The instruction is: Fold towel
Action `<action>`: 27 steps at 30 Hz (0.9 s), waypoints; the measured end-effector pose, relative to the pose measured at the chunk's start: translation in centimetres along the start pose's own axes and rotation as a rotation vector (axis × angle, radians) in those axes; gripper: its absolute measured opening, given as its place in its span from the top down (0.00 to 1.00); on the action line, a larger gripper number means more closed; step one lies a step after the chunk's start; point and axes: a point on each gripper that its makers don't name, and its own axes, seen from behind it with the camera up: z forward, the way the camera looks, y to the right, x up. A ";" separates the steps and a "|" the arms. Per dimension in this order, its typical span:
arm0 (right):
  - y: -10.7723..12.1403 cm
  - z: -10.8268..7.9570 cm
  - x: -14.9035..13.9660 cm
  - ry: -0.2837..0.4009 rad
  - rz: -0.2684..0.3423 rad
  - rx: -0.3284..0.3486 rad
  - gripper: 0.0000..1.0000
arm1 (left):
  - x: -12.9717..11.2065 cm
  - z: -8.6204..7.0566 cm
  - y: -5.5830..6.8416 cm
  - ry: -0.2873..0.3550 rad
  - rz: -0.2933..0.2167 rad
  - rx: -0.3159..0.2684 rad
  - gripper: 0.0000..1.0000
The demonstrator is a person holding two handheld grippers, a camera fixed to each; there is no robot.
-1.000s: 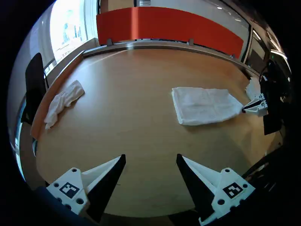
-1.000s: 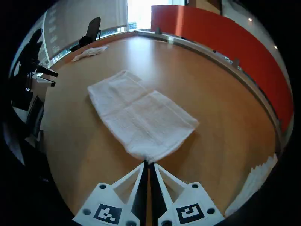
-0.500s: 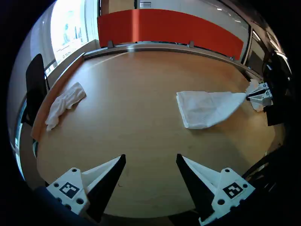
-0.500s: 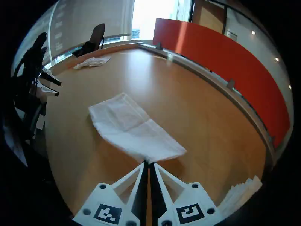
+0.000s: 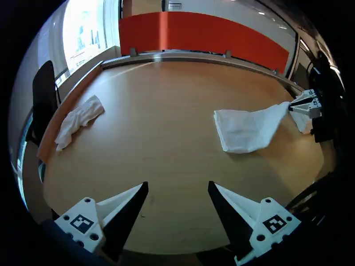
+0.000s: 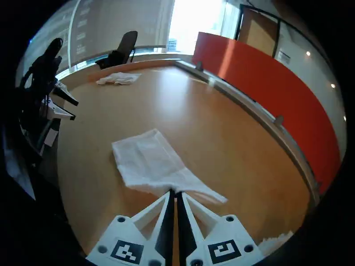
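On smooth wooden table (image 6: 239,146), right tool (image 6: 174,193) pinches a limp white towel (image 6: 142,159).

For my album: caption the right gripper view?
Right gripper pinches a corner of the white towel, raised above the wooden table.

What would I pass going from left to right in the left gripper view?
A black chair, crumpled white cloth, the towel, then the right gripper pinching its corner.

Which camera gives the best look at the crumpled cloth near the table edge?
The left gripper view: the crumpled cloth lies in plain sight, its folds readable. The right gripper view shows it small and far off by the chair.
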 end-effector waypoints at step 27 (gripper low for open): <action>-8.7 8.8 6.7 -0.023 -0.239 0.269 0.97 | -0.7 -4.3 -2.7 0.047 -0.121 0.061 0.00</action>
